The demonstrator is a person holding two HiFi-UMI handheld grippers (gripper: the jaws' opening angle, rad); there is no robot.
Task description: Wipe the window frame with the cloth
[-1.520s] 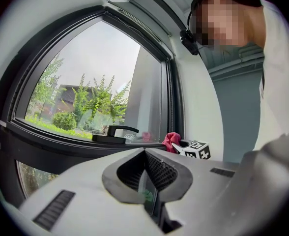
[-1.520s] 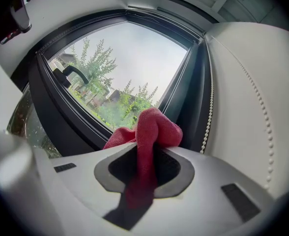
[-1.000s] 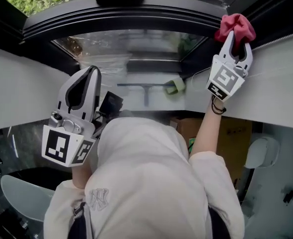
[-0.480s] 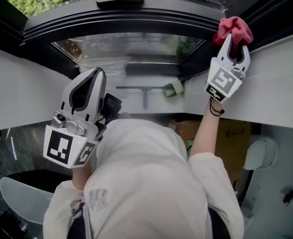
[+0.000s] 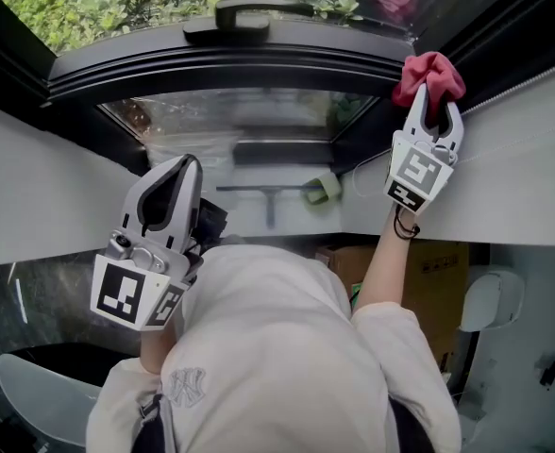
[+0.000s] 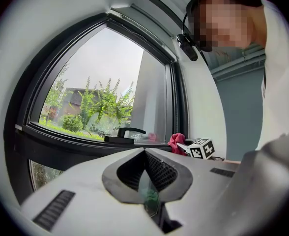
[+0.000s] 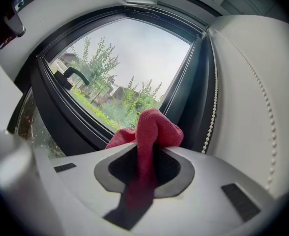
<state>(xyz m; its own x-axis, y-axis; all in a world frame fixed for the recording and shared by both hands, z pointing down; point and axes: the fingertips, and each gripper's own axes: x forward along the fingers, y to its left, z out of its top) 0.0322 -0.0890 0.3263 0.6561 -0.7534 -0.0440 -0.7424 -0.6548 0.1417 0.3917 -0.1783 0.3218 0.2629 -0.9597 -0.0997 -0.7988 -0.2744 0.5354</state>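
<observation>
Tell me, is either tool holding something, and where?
The right tool pinches the red cloth by a bunched fold; the left tool holds nothing.

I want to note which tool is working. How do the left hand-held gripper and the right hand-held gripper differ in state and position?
The right hand-held gripper is shut on the red cloth; the left hand-held gripper is shut on nothing. The right one is held higher, its cloth at the dark window frame; the left one is held lower, apart from the frame. Both are white and of the same shape.
</observation>
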